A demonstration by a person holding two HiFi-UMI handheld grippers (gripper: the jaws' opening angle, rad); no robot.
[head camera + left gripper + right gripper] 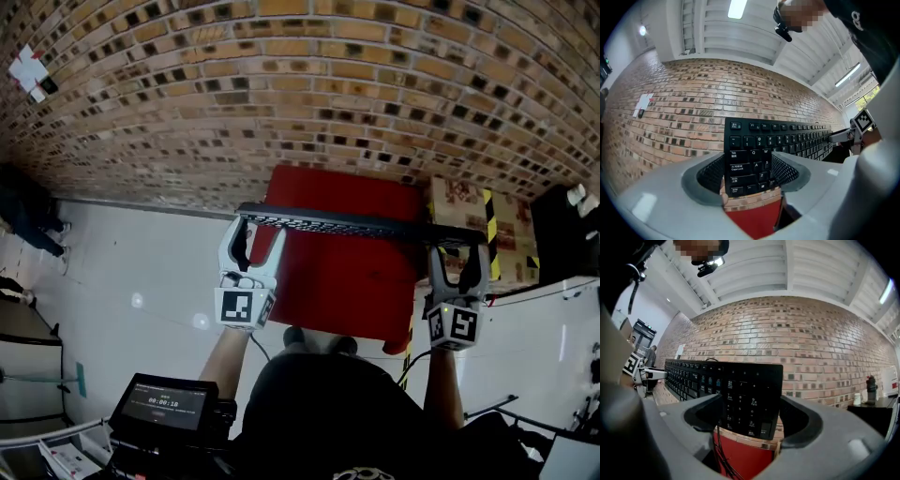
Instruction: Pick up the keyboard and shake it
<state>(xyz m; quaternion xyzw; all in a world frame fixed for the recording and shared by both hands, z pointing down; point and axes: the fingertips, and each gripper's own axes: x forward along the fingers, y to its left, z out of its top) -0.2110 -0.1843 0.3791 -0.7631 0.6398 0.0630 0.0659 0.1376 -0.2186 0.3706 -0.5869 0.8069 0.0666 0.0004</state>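
A black keyboard [356, 224] is held up in the air, edge-on in the head view, in front of the brick wall. My left gripper [251, 228] is shut on its left end, and the left gripper view shows the Tab and Caps Lock keys of the keyboard [754, 154] between the jaws of that gripper [749, 174]. My right gripper [458, 251] is shut on the right end. In the right gripper view the number pad of the keyboard [750, 394] sits between the jaws of that gripper [749, 416]. Its black cable [723, 451] hangs down.
A red table [347, 262] lies below the keyboard. A cardboard box [487, 225] with yellow-black tape stands to its right. A brick wall [300, 84] fills the background. A white table [544, 319] lies at right, and a small screen [164, 403] sits at lower left.
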